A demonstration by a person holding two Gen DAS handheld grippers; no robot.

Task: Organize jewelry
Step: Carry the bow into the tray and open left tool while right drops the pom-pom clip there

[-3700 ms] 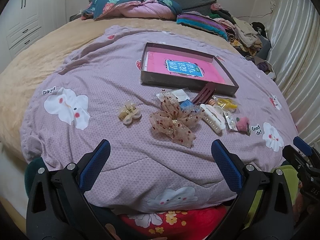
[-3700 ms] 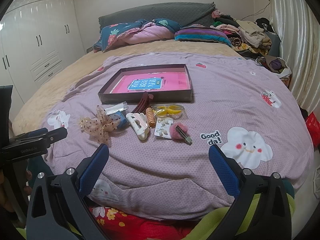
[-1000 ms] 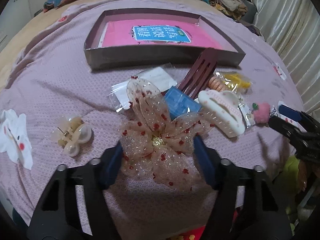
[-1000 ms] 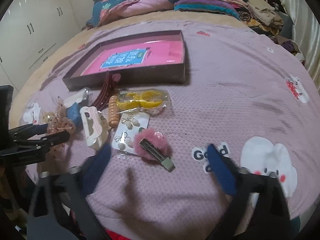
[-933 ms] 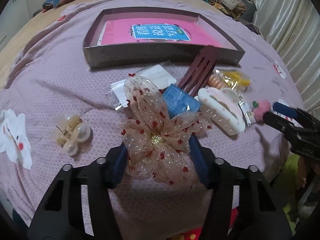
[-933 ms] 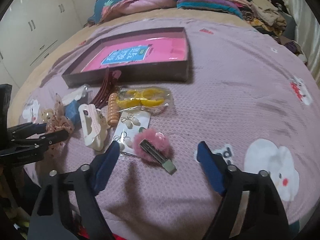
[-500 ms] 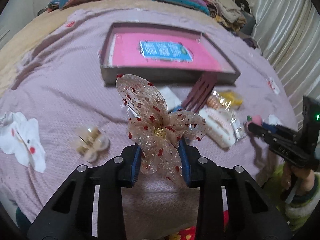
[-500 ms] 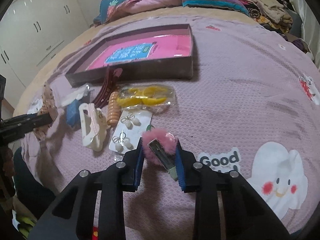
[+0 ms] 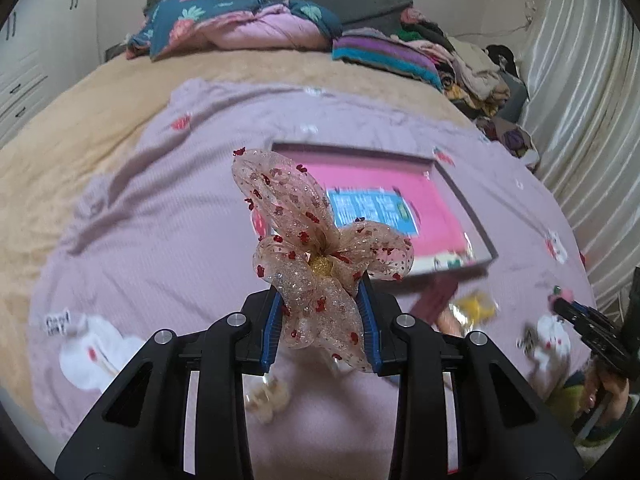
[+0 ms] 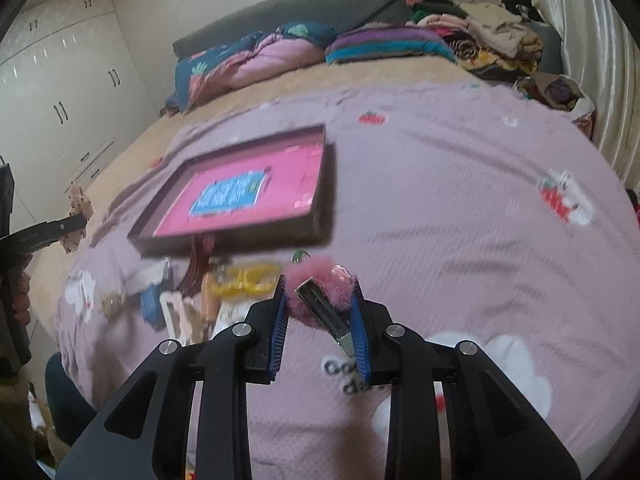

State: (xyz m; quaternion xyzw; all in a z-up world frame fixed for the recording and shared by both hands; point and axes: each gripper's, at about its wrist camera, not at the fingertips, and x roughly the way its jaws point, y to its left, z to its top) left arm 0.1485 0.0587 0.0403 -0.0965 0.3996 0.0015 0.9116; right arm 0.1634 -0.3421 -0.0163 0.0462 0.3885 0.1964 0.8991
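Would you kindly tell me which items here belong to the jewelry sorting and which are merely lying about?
Part of the job:
- sheer bow, held in the left claw
- pink fluffy clip, held in the right claw
- tray
- yellow accessory packet

Just lying about:
- folded bedding
- clothes pile
- wardrobe

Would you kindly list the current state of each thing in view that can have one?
Left gripper: shut on the sheer beige bow with red dots, lifted off the quilt.
Right gripper: shut on the fluffy pink hair clip, lifted.
Shallow dark box with pink lining: open-topped, no accessories visible inside.
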